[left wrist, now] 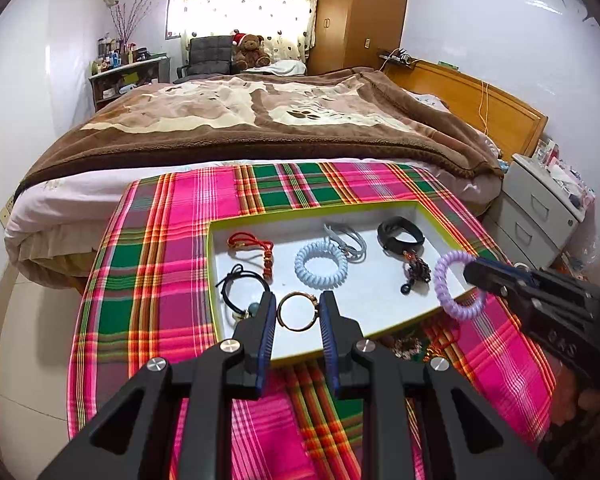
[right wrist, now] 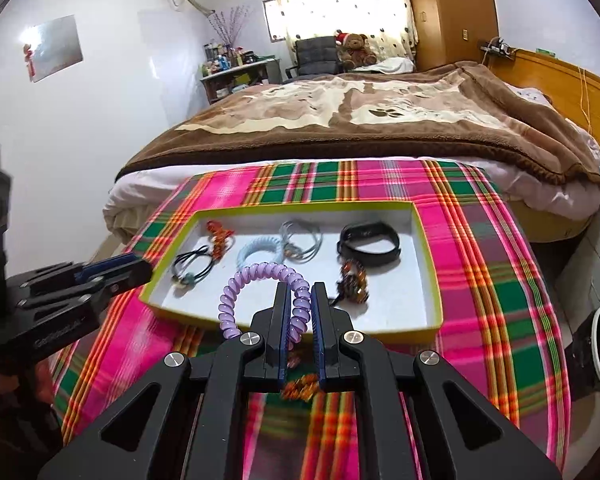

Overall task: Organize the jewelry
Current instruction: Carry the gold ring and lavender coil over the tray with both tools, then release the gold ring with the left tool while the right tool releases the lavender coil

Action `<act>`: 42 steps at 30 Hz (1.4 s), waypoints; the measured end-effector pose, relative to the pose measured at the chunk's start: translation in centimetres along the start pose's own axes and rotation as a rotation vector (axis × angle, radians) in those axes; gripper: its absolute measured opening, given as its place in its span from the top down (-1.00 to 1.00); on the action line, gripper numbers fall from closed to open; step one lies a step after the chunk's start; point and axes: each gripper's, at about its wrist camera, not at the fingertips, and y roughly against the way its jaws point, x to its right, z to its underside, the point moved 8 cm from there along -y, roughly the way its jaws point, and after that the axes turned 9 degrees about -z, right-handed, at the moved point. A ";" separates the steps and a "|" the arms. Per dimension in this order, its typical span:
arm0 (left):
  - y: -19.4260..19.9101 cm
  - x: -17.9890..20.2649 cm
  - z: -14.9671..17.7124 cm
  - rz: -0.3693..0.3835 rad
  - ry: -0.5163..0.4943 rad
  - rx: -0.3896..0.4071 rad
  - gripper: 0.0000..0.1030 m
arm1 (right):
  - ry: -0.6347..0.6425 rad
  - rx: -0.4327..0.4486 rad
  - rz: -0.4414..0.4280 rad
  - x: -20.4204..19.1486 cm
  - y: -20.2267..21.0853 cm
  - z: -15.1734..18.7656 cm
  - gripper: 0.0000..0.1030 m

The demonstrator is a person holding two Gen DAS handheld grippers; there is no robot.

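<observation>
Both carrying to the tray: left tongs pinch the gold ring over its near edge, right tongs clamp the purple coil above it. Next: lower, release into bare spots.

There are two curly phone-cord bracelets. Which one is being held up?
The purple coil bracelet. The right gripper is pinching it above the tray, while the pale blue coil bracelet lies flat inside the tray, untouched.

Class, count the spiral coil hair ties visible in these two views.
2. The purple coil tie is clamped in the right gripper; the pale blue coil tie lies inside the tray.
</observation>
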 end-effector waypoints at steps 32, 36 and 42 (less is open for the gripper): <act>-7.2 3.4 1.3 0.043 -0.032 -0.144 0.55 | 0.087 -0.229 0.034 3.6 -10.3 -0.4 0.80; -7.7 3.6 1.6 0.046 -0.034 -0.157 0.55 | 0.092 -0.229 0.036 3.6 -10.6 -0.4 0.80; -8.1 3.7 1.7 0.034 -0.036 -0.170 0.55 | 0.109 -0.232 0.036 3.6 -10.8 -0.3 0.80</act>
